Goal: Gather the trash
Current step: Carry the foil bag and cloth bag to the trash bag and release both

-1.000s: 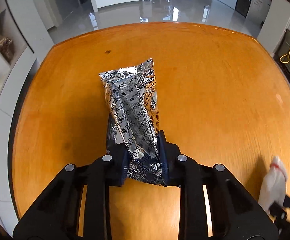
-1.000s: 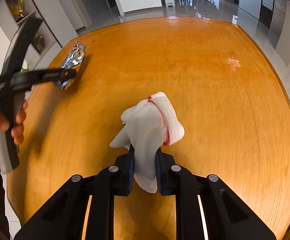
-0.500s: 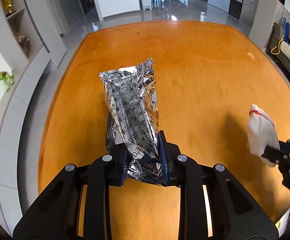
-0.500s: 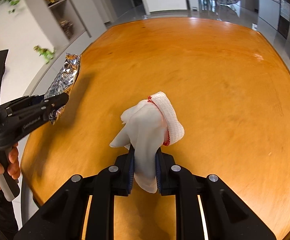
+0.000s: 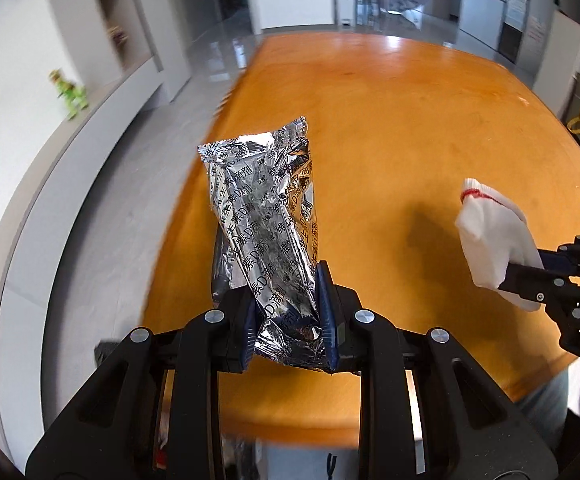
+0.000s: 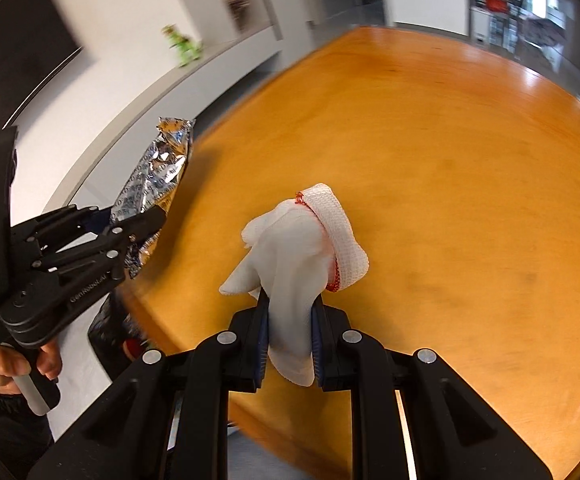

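Between the blue pads of the left gripper point(image 5: 289, 322), a crinkled silver foil wrapper point(image 5: 265, 216) is clamped by its lower end, the rest standing up and forward past the fingertips, over the near left edge of the orange wooden table point(image 5: 410, 128). To its right, the right gripper point(image 6: 290, 338) is closed on a white glove point(image 6: 302, 248) with a red-stitched knitted cuff, pinched at its lower part; the cuff folds over to the right, above the tabletop.
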